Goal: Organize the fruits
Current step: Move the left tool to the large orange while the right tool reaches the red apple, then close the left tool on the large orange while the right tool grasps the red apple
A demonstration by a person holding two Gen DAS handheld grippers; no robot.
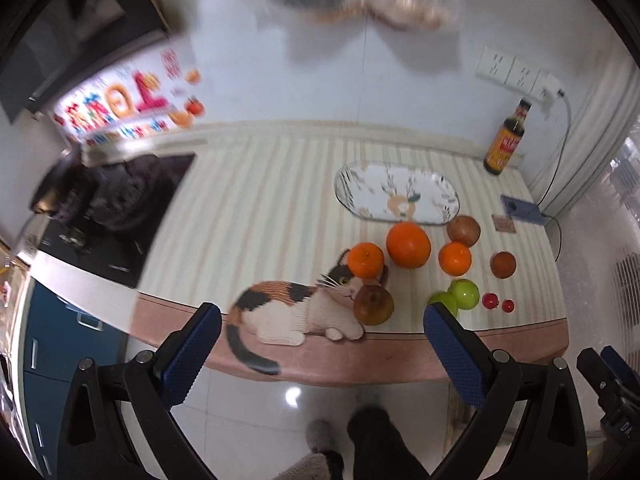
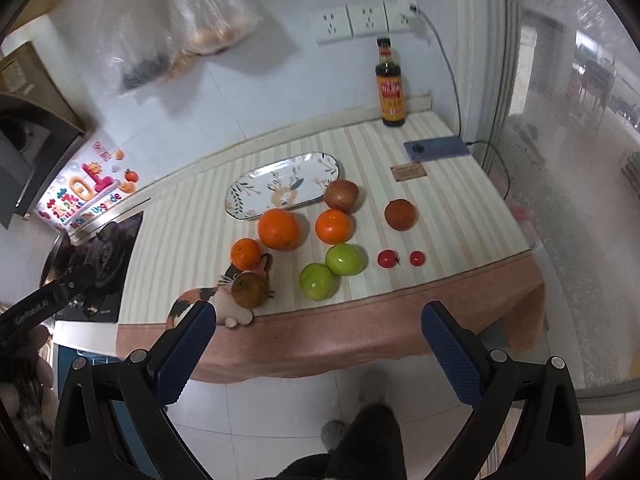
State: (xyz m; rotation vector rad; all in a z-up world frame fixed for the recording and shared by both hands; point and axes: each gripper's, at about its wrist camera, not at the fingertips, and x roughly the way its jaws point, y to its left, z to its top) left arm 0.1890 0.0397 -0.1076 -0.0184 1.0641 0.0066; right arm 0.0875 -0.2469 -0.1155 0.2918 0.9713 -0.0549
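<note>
Both claws [image 1: 322, 322] [image 2: 319, 320] spread wide, empty; window [image 2: 580, 92] visible only from right wrist.

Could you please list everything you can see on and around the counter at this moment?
Oranges: three, orange, mid-counter before the plate.
Green apples: two, touching, near front edge.
Cherry tomatoes: two, red, right of apples.
Brownish fruits: three, scattered.
Oval plate: one, white patterned, empty, behind the fruit.
Sauce bottle: one, dark, back wall.
Phone: one, blue, charging.
Plastic bags: two, clear, hanging.
Left gripper: open, empty.
Right gripper: open, empty.
</note>
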